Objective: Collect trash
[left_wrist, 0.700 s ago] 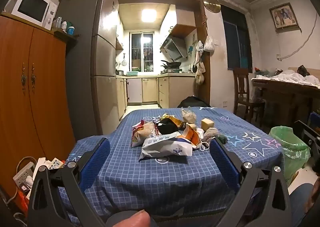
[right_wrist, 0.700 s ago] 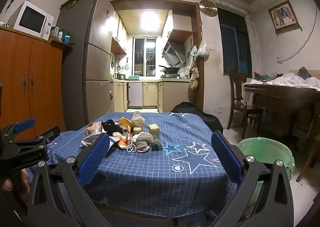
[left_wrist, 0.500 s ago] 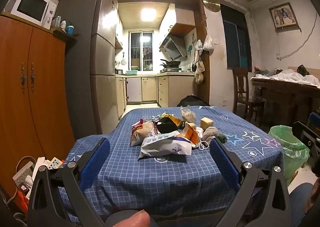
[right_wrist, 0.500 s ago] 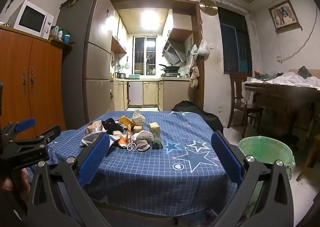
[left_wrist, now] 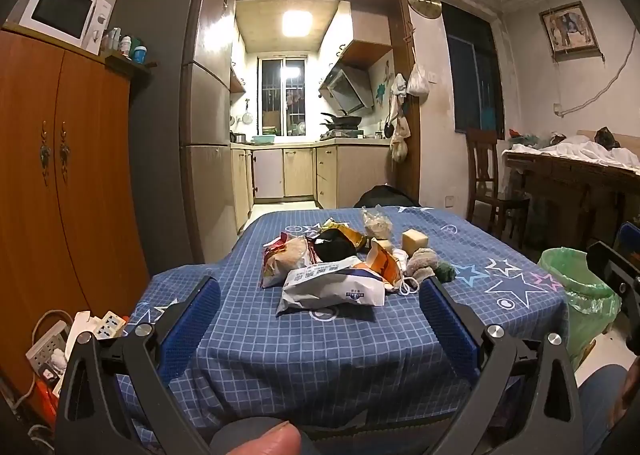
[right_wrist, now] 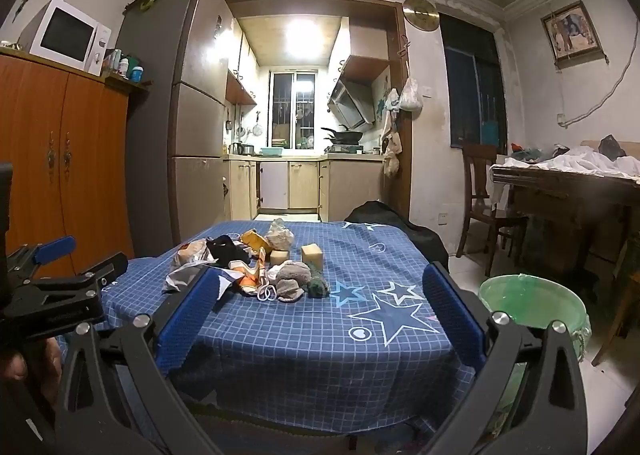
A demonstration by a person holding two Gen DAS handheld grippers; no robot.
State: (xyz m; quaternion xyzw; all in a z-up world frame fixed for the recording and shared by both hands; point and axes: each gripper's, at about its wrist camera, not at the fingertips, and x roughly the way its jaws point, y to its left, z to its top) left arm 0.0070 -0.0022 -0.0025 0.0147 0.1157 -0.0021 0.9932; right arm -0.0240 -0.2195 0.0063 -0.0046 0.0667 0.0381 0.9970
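Note:
A heap of trash lies on the blue checked tablecloth [left_wrist: 320, 339]: a white plastic wrapper [left_wrist: 332, 289] in front, a snack bag [left_wrist: 282, 261], a black bag [left_wrist: 334, 247], an orange wrapper [left_wrist: 382, 263], a yellow sponge [left_wrist: 414, 241], grey crumpled wads [left_wrist: 422, 261]. The same heap [right_wrist: 256, 263] shows in the right wrist view. My left gripper [left_wrist: 320, 295] stands open before the table's near edge, nothing between its blue pads. My right gripper [right_wrist: 316, 295] is open too, further right. A bin with a green liner [right_wrist: 532, 305] stands on the floor right of the table.
An orange wooden cabinet [left_wrist: 60, 191] with a microwave [left_wrist: 66, 15] on top and a tall fridge [left_wrist: 188, 107] stand left. Power strips [left_wrist: 80, 335] lie on the floor at left. A wooden chair [left_wrist: 492, 179] and a cluttered sideboard [left_wrist: 576, 175] stand at right. The kitchen opens behind.
Both views have shifted very slightly; the table and heap sit almost where they were. Both grippers stay open.

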